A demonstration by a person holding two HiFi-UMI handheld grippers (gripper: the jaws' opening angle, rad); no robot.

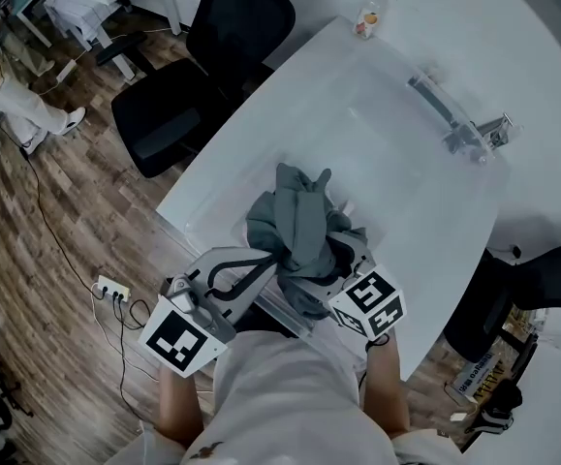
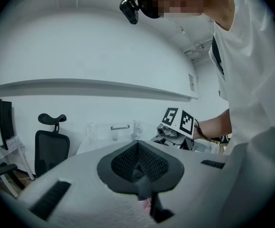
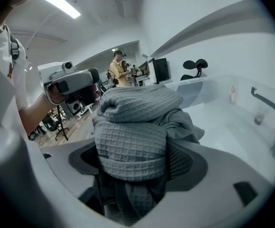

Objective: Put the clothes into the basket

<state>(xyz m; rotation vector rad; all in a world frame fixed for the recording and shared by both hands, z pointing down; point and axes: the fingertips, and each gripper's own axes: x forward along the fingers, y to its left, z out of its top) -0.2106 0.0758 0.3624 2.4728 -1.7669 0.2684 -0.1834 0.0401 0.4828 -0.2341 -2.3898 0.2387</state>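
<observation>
Clothes (image 1: 295, 226) above table (image 1: 425, 192), chair (image 1: 227, 37) beyond

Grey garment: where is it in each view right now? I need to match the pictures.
Head view: grey garment low centre, bunched up.
Left gripper view: not plainly in it.
Right gripper view: centre, bulging up between the jaws.
Shared landmark: the clear basket's dark handle, in all three.

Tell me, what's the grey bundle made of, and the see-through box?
The grey bundle looks like soft woven cloth with a matt finish: it shows a waffle-like grid and folds. The see-through box is probably hard, glossy clear plastic: the white table shows through its walls.
</observation>
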